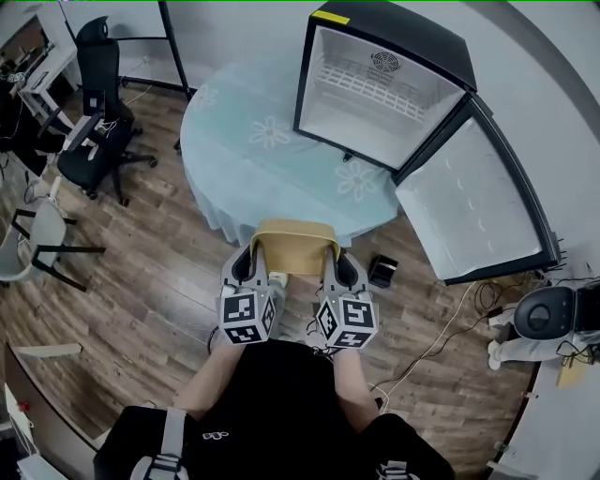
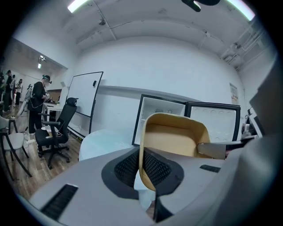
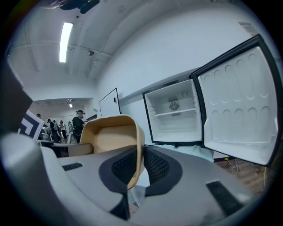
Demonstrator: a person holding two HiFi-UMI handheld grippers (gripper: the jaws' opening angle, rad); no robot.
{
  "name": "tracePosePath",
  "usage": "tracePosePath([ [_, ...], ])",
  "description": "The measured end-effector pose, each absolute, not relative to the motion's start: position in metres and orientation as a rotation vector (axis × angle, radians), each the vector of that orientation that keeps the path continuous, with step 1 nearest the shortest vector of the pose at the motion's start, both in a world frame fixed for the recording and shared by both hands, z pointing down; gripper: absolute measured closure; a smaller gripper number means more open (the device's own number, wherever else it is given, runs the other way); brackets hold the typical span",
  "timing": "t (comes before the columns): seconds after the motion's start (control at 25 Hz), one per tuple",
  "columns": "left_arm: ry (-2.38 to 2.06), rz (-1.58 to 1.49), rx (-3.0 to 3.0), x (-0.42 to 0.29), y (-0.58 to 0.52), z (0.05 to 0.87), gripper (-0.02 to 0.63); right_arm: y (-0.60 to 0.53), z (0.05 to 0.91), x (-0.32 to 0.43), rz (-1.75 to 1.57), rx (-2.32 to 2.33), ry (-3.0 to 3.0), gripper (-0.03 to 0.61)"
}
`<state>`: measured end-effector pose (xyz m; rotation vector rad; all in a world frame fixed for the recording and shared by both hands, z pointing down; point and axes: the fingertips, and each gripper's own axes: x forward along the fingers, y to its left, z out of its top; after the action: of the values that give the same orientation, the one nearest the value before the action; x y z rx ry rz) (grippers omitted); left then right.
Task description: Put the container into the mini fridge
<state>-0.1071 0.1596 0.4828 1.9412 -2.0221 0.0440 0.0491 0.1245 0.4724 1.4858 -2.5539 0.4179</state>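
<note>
Both gripping: my left claw [image 1: 255, 264] and right claw [image 1: 336, 264] each pinch a wall of the tan container [image 1: 294, 242]; uneven lifting could twist it free before the mini fridge [image 1: 375, 94].

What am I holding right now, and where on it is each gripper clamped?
The tan container, held by both: the left gripper pinches its left side wall, the right gripper its right side wall.

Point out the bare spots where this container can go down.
Inside the mini fridge, the floor under the wire shelf is bare, as is the shelf. The table is free left of the fridge, out to its rim. Tighter for the container: the strip between the fridge's front and the near rim, by the open door.
</note>
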Motion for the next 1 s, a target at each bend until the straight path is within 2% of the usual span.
tracePosePath([
  [0.48,-1.746,0.049,2.113,-0.066,-0.012,0.482,0.580,-0.021,0.470,0.093,0.425,1.699,-2.336,0.552],
  [0.72,-1.777,-0.007,2.077,-0.098,-0.081,0.475,0.581,-0.091,0.454,0.060,0.328,1.684,-2.316,0.554],
  [1.0,-1.765,0.065,2.060,-0.119,-0.120,0.489,0.581,-0.124,0.478,0.040,0.437,1.675,-2.301,0.548],
])
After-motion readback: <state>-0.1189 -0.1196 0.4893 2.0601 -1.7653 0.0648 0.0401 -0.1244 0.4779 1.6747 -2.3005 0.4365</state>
